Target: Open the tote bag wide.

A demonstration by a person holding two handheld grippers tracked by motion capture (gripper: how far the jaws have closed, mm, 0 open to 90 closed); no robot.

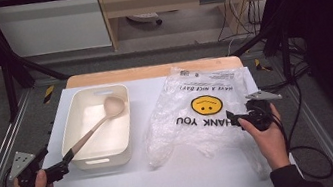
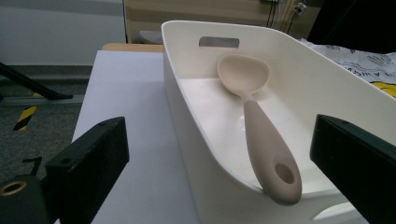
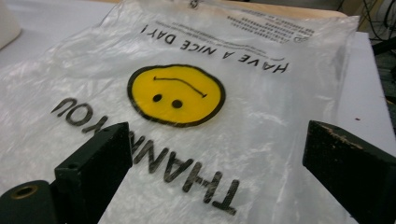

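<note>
The desk (image 1: 167,174) carries a clear plastic bag (image 1: 203,113) at right and a white bin (image 1: 105,156) at left. A beige spoon (image 1: 96,127) lies in the bin, handle on the near rim. The left claw (image 1: 66,159) stands apart at the handle end. The right claw (image 1: 231,116) stands apart above the bag's near edge, holding nothing.

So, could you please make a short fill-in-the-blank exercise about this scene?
1. The spoon lies in the white ____, handle over its near rim.
2. The plastic bag shows a yellow ____ face.
3. The jaws of the left gripper stand ____.
4. The right gripper is over the ____.

Missing words: tub; smiley; open; bag
</note>
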